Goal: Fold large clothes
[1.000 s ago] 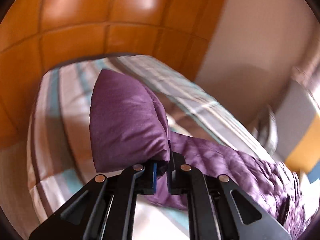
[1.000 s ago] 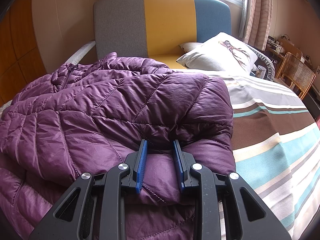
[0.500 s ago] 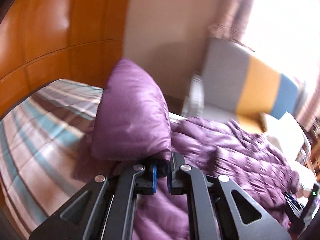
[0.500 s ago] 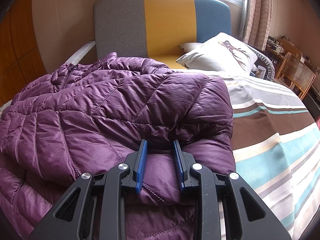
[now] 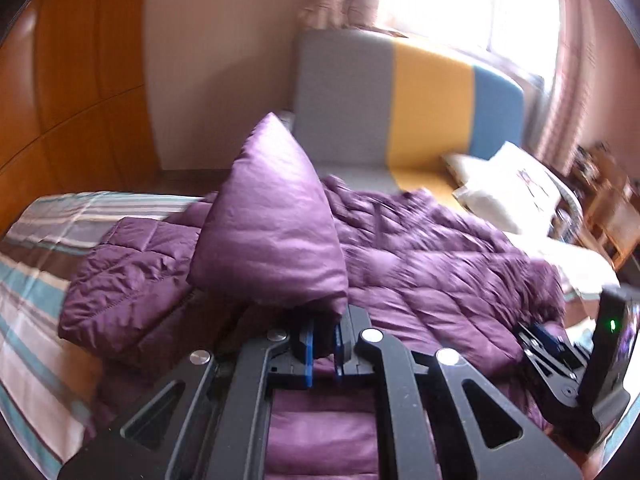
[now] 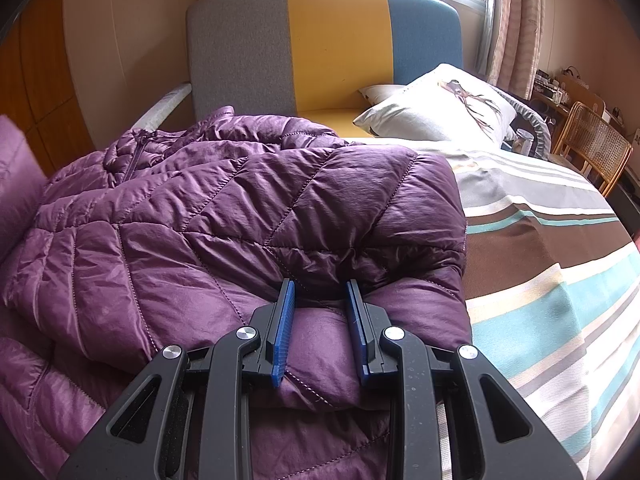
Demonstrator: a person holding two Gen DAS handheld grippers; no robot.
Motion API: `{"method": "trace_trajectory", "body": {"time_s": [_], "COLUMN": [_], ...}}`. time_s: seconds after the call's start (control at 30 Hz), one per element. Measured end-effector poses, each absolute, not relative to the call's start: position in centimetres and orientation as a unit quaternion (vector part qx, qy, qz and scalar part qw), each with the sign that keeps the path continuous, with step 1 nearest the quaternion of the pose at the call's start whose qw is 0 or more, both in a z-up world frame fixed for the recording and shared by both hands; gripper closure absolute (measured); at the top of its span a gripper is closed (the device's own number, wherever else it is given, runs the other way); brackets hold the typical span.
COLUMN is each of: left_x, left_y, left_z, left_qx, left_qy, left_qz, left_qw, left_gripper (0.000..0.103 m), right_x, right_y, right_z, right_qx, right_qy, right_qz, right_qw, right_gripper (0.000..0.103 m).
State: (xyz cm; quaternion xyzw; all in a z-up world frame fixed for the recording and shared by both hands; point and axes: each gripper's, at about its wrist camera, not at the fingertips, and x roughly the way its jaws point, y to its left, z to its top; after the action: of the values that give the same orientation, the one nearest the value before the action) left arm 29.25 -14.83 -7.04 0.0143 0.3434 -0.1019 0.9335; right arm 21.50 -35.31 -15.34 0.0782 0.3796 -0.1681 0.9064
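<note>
Daylight comes in through the window (image 5: pixel 472 4) at the back of the room. In the left wrist view this window is so bright that it turns to white glare, and the curtain (image 5: pixel 576 60) beside it looks washed out and pink. That whole picture is soft and smeared: the purple jacket (image 5: pixel 420 248) and the pillow (image 5: pixel 516 188) have fuzzy edges. The wooden wall (image 5: pixel 72 80) carries a pale shine. The right wrist view is sharp and evenly lit; the stitching on the jacket (image 6: pixel 248 220) shows clearly, with small dark shadows in its folds. Both pictures are round, bend straight lines near the rim, and go black in the corners.
</note>
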Motion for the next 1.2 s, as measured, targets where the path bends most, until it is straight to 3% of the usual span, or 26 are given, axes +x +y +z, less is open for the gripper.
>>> {"method": "trace_trajectory", "body": {"time_s": [0.3, 0.37, 0.4, 0.43, 0.57, 0.67, 0.9, 1.0, 1.07, 1.2], "left_x": [28.7, 28.8, 28.8, 28.7, 27.0, 25.6, 25.0, 26.7, 27.5, 28.3], "left_y": [-20.4, -21.0, -21.2, -21.4, -20.9, -18.5, -10.9, -7.4, -4.6, -0.5], "left_z": [-8.9, -9.4, -9.7, -9.9, -9.3, -7.8, -5.6, -6.7, -8.0, -10.5], "left_qx": [0.036, 0.028, 0.021, 0.016, 0.034, 0.029, 0.021, 0.027, 0.007, -0.056], "left_qy": [0.366, 0.372, 0.375, 0.377, 0.367, 0.344, 0.281, 0.292, 0.311, 0.357], "left_qz": [-0.159, -0.179, -0.195, -0.211, -0.233, -0.235, -0.158, -0.073, -0.021, 0.037], "left_qw": [0.916, 0.910, 0.906, 0.902, 0.900, 0.909, 0.946, 0.953, 0.950, 0.932], "left_gripper": [0.093, 0.080, 0.057, 0.041, 0.033, 0.016, 0.012, 0.014, 0.020, 0.021], "right_x": [21.5, 21.4, 21.5, 21.4, 21.5, 21.5, 21.5, 21.5, 21.3, 20.7], "right_y": [-35.3, -35.3, -35.3, -35.3, -35.3, -35.2, -35.2, -35.3, -35.5, -35.9], "right_z": [-15.3, -15.3, -15.3, -15.3, -15.3, -15.4, -15.4, -15.3, -15.2, -14.3], "right_qx": [0.078, 0.078, 0.077, 0.078, 0.077, 0.077, 0.075, 0.078, 0.088, 0.104], "right_qy": [0.379, 0.379, 0.380, 0.379, 0.380, 0.380, 0.380, 0.379, 0.373, 0.369], "right_qz": [-0.168, -0.168, -0.168, -0.168, -0.169, -0.169, -0.170, -0.168, -0.163, -0.143], "right_qw": [0.906, 0.906, 0.906, 0.907, 0.906, 0.906, 0.906, 0.907, 0.909, 0.913], "right_gripper": [0.077, 0.077, 0.077, 0.077, 0.077, 0.077, 0.077, 0.077, 0.077, 0.077]}}
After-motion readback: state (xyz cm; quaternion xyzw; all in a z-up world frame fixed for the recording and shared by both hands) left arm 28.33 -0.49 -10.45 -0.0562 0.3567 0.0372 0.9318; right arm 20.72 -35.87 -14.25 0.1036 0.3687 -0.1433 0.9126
